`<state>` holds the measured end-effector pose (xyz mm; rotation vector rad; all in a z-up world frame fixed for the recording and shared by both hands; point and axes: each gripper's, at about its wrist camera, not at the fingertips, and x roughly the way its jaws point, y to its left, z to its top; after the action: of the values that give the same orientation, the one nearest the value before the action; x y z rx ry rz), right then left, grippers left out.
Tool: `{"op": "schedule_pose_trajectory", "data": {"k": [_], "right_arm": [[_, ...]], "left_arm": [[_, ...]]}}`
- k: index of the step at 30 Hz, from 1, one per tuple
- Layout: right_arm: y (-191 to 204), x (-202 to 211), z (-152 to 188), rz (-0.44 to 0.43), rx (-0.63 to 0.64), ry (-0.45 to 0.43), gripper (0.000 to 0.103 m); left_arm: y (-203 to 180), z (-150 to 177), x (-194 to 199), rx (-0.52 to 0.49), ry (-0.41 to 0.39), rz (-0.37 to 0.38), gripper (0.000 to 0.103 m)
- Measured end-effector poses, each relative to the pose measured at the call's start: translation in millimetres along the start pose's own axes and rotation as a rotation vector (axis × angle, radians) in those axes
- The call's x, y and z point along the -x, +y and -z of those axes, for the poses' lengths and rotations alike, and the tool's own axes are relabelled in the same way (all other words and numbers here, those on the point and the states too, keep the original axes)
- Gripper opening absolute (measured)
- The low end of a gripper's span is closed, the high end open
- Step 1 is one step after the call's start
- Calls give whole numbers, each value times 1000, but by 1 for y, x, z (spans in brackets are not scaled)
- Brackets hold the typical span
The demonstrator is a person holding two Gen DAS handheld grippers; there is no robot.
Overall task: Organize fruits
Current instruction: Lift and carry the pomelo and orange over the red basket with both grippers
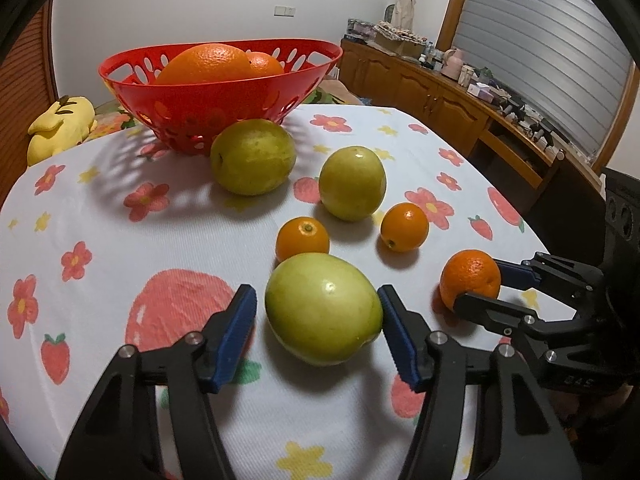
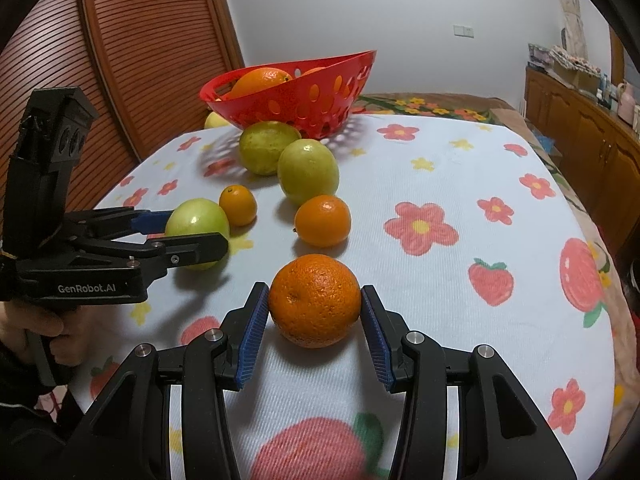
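Green fruits (image 1: 322,307): we count four.
Oranges (image 1: 405,227) on the cloth: three.
Oranges in the basket (image 1: 220,92): we see two.

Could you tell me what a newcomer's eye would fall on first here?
Probably the red basket at the table's far side, holding oranges. Nearer, the left claw brackets a green fruit, and the right claw grips an orange on the flowered cloth.

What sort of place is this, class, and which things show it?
Probably a bedroom at home: a flowered tablecloth under a red fruit basket, a yellow plush toy behind it, and a cluttered wooden sideboard.
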<state>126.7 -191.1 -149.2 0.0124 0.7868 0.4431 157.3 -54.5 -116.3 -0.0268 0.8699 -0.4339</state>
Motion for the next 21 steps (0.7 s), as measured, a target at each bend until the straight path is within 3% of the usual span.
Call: {"op": "schedule_pose_trajectory", "data": {"k": [9,21], "right_arm": [[0,0,1,-2,0,1,47],[-2,-3,1,-3,-12,15,49]], "left_arm": [[3,5,3,14,-7,36,54],[10,12,16,46,-38,20,54]]}}
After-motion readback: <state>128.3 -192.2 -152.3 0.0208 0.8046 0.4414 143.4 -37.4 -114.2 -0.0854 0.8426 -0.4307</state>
